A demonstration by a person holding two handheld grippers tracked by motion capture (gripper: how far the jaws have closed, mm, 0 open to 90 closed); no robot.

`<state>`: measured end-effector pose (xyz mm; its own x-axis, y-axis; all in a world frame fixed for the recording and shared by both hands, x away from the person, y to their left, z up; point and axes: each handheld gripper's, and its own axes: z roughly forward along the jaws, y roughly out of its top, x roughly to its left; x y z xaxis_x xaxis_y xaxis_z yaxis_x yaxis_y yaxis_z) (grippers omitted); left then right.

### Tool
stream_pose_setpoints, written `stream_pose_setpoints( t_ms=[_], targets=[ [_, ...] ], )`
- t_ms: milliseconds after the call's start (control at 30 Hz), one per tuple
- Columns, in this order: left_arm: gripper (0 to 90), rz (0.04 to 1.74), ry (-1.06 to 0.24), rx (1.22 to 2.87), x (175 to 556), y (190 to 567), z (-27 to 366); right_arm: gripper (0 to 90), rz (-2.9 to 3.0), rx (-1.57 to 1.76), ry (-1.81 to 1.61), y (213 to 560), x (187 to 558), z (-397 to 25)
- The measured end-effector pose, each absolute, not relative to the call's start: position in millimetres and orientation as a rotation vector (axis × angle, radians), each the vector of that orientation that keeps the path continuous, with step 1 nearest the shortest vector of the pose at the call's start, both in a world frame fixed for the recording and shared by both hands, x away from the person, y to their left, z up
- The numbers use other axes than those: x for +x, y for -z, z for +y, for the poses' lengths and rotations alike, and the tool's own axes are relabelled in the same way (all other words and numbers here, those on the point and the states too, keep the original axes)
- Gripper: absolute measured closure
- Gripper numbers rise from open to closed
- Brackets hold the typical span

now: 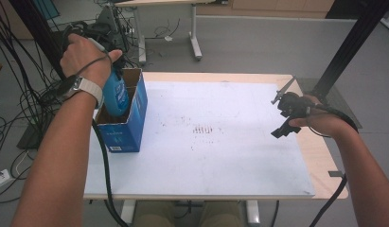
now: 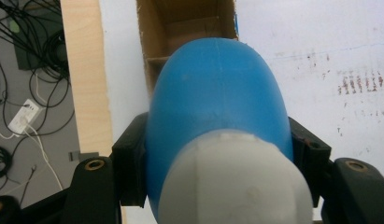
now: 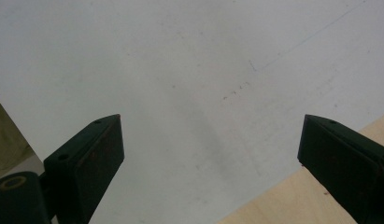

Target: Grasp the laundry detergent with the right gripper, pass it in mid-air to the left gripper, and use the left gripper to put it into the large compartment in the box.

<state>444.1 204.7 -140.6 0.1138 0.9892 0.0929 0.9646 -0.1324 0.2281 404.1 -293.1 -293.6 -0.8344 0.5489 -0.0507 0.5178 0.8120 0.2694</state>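
blue bottle (image 1: 116, 97) base hidden in box (image 1: 128, 127)

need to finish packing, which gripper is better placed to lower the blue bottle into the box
Left. The left gripper already clamps the blue bottle over the open box; the right gripper hangs open, far across the table.

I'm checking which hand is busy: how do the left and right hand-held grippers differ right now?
The left hand-held gripper is shut on a blue bottle with a white cap; the right hand-held gripper is open and holds nothing. The left one is over the open blue cardboard box at the table's left edge; the right one hangs over the bare white board near the right edge. Both have black jaws.
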Motion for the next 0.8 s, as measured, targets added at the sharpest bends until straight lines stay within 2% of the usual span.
stream_pose_setpoints(
  t_ms=[800],
  targets=[
    [37.7, 1.978, -0.344, 2.261, 448.5, 175.0, 210.6, 6.7, 2.867, 0.865, -0.388, 303.5, 407.0, -293.7]
  ],
)
